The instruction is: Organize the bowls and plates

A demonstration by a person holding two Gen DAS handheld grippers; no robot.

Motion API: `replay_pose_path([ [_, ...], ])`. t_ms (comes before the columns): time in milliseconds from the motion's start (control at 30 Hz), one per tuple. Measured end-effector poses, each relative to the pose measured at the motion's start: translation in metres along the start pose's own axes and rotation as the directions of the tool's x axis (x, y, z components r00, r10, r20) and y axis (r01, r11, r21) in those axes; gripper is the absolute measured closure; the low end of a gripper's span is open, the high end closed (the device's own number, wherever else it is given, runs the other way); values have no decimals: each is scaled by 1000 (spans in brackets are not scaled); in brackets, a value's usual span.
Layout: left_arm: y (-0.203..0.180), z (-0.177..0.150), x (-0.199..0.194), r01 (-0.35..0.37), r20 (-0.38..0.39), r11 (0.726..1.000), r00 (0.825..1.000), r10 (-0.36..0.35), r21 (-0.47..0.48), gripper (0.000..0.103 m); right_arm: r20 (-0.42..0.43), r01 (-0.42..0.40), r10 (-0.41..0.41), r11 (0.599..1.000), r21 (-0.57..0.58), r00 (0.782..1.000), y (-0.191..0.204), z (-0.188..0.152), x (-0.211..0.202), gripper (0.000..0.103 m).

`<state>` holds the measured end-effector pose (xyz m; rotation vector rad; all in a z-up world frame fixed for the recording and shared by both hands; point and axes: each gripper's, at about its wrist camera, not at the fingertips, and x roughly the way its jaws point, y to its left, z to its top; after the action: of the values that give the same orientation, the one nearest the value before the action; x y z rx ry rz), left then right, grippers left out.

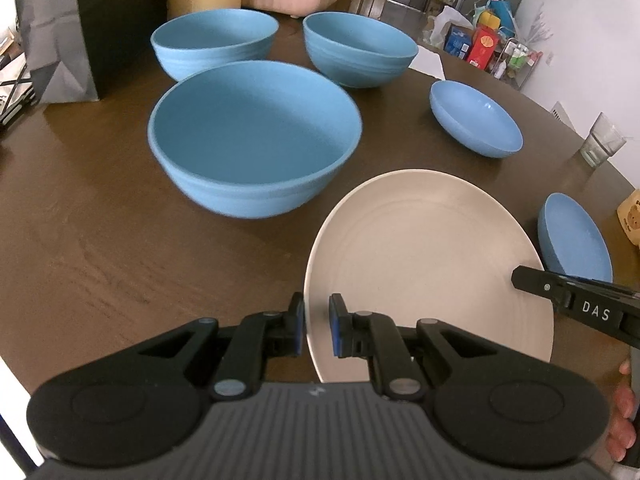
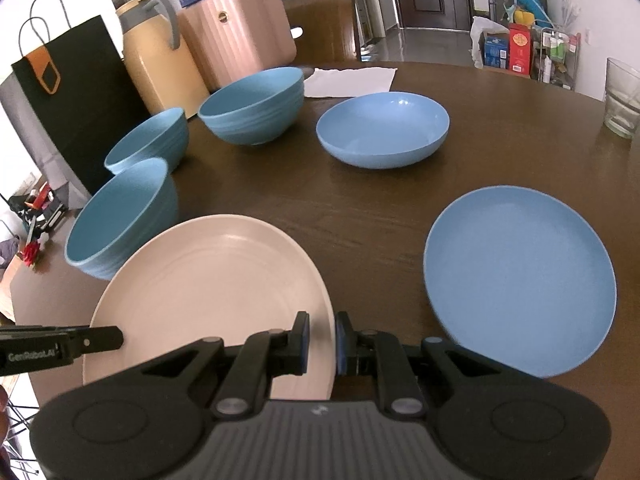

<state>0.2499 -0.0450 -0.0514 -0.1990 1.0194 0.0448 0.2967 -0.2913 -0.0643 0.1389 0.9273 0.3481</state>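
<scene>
A beige plate point(image 1: 428, 272) point(image 2: 208, 292) is held at two opposite rims over the brown table point(image 1: 100, 240). My left gripper point(image 1: 317, 324) is shut on its left rim. My right gripper point(image 2: 321, 340) is shut on its right rim, and its tip shows in the left wrist view point(image 1: 524, 280). The left gripper's tip point(image 2: 114, 338) shows at the plate's far side in the right wrist view. A large blue bowl point(image 1: 256, 140) point(image 2: 120, 220) stands just beyond the plate. A flat blue plate point(image 2: 520, 300) point(image 1: 574, 240) lies to the right.
Two more blue bowls point(image 1: 214, 40) point(image 1: 360, 48) stand at the back, with a shallow blue bowl point(image 2: 382, 130) right of them. A drinking glass point(image 2: 622, 98), a white napkin point(image 2: 348, 80), a dark paper bag point(image 2: 76, 100), a yellow jug point(image 2: 160, 60) and a pink case point(image 2: 240, 28) ring the table.
</scene>
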Motion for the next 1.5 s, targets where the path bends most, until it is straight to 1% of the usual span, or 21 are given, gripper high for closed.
replay_pose_path([
  [367,14,-17,0,-4,-15,1000,1000,4,3,90,-13,4,-4,1000,24,1000,10,-23,3,90],
  [900,15,-21,6,6,-21,1000,1000,-6,9,90,-3,20,-20,999,33,1000,12,-27,6,90],
  [1000,16,-21,6,14,-25,1000,1000,-14,19,89,-6,15,-14,999,32,1000,12,-28,6,86],
  [1133,16,-21,0,25,-6,999,1000,-25,38,86,-6,21,-21,999,26,1000,12,-28,5,86],
  [1167,15,-21,-3,28,6,999,1000,-28,46,81,-5,24,-24,999,23,1000,12,-28,4,85],
  [1200,15,-21,-6,28,16,998,999,-29,52,76,1,28,-28,999,21,1000,12,-28,3,82],
  [1233,15,-22,-9,28,27,998,999,-30,56,63,9,26,-27,999,20,1000,12,-28,1,79],
  [1267,15,-22,-12,27,42,998,999,-29,60,55,19,26,-26,999,21,999,13,-28,-1,70],
  [1300,15,-23,-15,23,60,997,998,-27,68,53,32,27,-28,999,23,999,13,-29,-5,58],
  [1333,15,-23,-19,17,74,997,997,-23,76,49,44,27,-28,999,21,999,13,-29,-8,52],
  [1367,15,-24,-22,16,87,997,996,-23,82,40,57,29,-30,999,14,998,14,-29,-11,45],
  [1400,15,-24,-25,17,94,996,995,-25,86,34,71,33,-33,999,7,997,16,-30,-15,42],
  [1433,15,-24,-28,17,104,996,994,-26,91,25,82,35,-35,999,2,996,17,-30,-19,40],
  [1467,15,-25,-30,13,114,995,993,-24,96,23,92,36,-36,999,0,995,18,-31,-22,33],
  [1500,14,-26,-33,7,125,995,992,-20,103,22,103,37,-36,999,-2,994,19,-31,-25,22],
])
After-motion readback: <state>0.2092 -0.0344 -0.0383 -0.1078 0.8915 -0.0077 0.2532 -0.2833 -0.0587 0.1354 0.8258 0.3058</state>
